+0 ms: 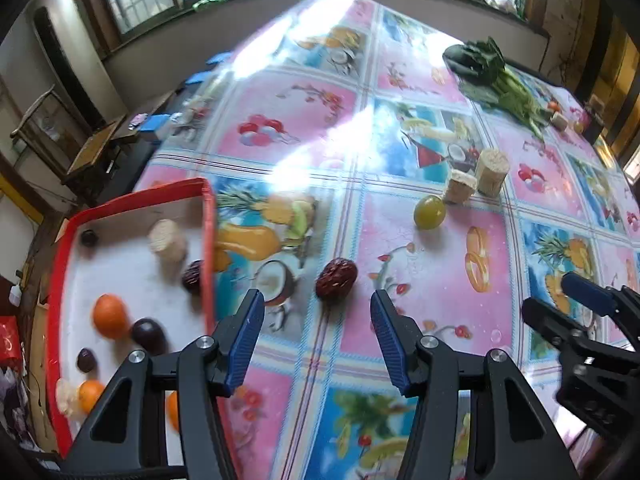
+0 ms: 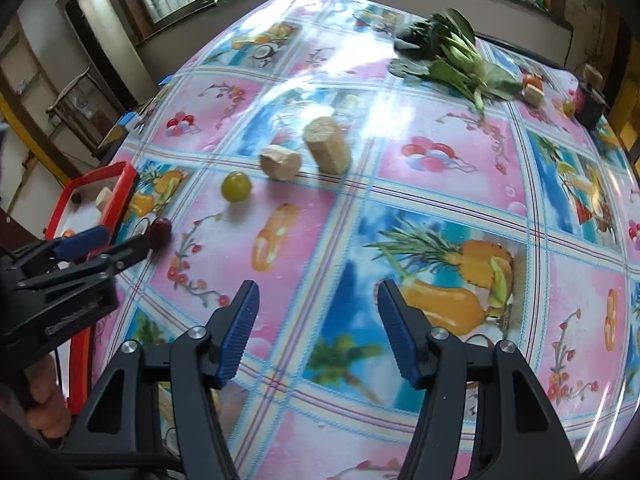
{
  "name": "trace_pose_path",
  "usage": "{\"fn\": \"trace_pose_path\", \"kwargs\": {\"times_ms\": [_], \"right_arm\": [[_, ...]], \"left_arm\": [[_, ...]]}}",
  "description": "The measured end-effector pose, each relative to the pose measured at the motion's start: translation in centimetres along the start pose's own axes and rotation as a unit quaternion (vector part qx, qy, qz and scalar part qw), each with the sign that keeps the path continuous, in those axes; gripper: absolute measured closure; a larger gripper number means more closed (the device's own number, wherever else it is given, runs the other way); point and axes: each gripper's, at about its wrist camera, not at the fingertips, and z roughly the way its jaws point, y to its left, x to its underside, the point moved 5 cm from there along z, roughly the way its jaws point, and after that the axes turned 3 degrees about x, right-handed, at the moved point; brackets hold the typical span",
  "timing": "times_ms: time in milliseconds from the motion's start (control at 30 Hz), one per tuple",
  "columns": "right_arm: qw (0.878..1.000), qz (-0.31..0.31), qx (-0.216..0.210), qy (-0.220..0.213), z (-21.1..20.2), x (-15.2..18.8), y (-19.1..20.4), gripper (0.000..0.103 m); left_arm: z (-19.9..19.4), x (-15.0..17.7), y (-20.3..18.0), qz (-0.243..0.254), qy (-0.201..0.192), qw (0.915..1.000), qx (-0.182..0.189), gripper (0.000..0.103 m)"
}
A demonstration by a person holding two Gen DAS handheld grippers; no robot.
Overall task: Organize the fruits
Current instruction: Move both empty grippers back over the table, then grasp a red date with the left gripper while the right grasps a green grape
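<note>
Tablecloth (image 1: 432,280), date (image 1: 336,279) before left tongs (image 1: 317,316)

I can't read any words or numbers here; my desk cloth (image 1: 420,264) only has fruit drawings.

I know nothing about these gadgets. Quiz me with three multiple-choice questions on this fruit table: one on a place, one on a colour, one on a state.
1. Where does the wrinkled red date lie?
A. in the tray
B. on the tablecloth, just ahead of the left gripper
C. on the greens

2. What colour is the rim of the tray?
A. red
B. blue
C. green

3. How is the right gripper?
A. shut on a fruit
B. open and empty
C. holding the tray

Answers:
1 B: it rests on the cloth outside the tray, ahead of the open fingers.
2 A: the rim shows red in both views.
3 B: its fingers stand apart with only the tablecloth between them.
</note>
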Motion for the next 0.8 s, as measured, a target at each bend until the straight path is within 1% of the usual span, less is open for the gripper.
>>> {"fn": "trace_pose_path", "kwargs": {"times_ms": [100, 167, 200, 233, 267, 367, 467, 600, 633, 700, 733, 767, 800], "right_arm": [[1.0, 0.006, -0.017, -0.003, 0.4, -0.5, -0.1, 0.04], [0.999, 0.001, -0.042, -0.01, 0.6, -1.3, 0.6, 0.04], [0.999, -0.001, -0.051, -0.012, 0.8, -1.6, 0.9, 0.04], [0.998, -0.004, -0.064, -0.016, 1.0, -2.0, 1.4, 0.04], [0.997, -0.006, -0.078, -0.02, 1.2, -2.6, 2.0, 0.04], [0.994, -0.007, -0.11, -0.023, 2.3, -3.7, 3.7, 0.041], [0.991, -0.014, -0.131, -0.016, 3.7, -4.4, 5.4, 0.049], [0.992, -0.016, -0.122, -0.009, 5.6, -5.3, 6.5, 0.049], [0.992, -0.015, -0.124, -0.014, 5.7, -5.5, 6.5, 0.05], [0.992, -0.02, -0.123, -0.015, 6.1, -6.1, 6.8, 0.053], [0.993, -0.028, -0.113, -0.016, 6.2, -6.4, 6.9, 0.059], [0.994, -0.043, -0.097, -0.016, 6.4, -6.5, 7.2, 0.067], [0.995, -0.058, -0.079, -0.016, 6.5, -6.6, 7.3, 0.073]], "left_arm": [[1.5, -0.4, -0.3, 0.01, 0.01, 0.9999, 0.002, 0.048], [2.5, -0.5, -0.5, 0.017, 0.016, 0.9997, 0.008, 0.051], [2.9, -0.4, -0.6, 0.019, 0.02, 0.9995, 0.017, 0.065], [2.9, -0.4, -0.6, 0.017, 0.017, 0.9992, 0.032, 0.073], [2.8, -0.2, -0.5, 0.016, 0.015, 0.9991, 0.037, 0.078], [2.7, -0.1, -0.4, 0.02, 0.012, 0.9986, 0.047, 0.08], [2.5, 0.5, -0.3, 0.024, 0.009, 0.998, 0.057, 0.08], [2.2, 0.8, 0.1, 0.008, 0.015, 0.997, 0.075, 0.08], [2.3, 0.7, 0.2, 0.007, 0.017, 0.9968, 0.078, 0.08], [2.6, 0.4, 0.3, 0.003, 0.019, 0.9964, 0.083, 0.08], [2.6, 0.4, 0.4, 0.0, 0.019, 0.9961, 0.086, 0.08], [2.6, 0.4, 0.5, -0.004, 0.018, 0.9958, 0.089, 0.08], [2.6, 0.4, 0.6, -0.009, 0.018, 0.9955, 0.092, 0.08]]}}
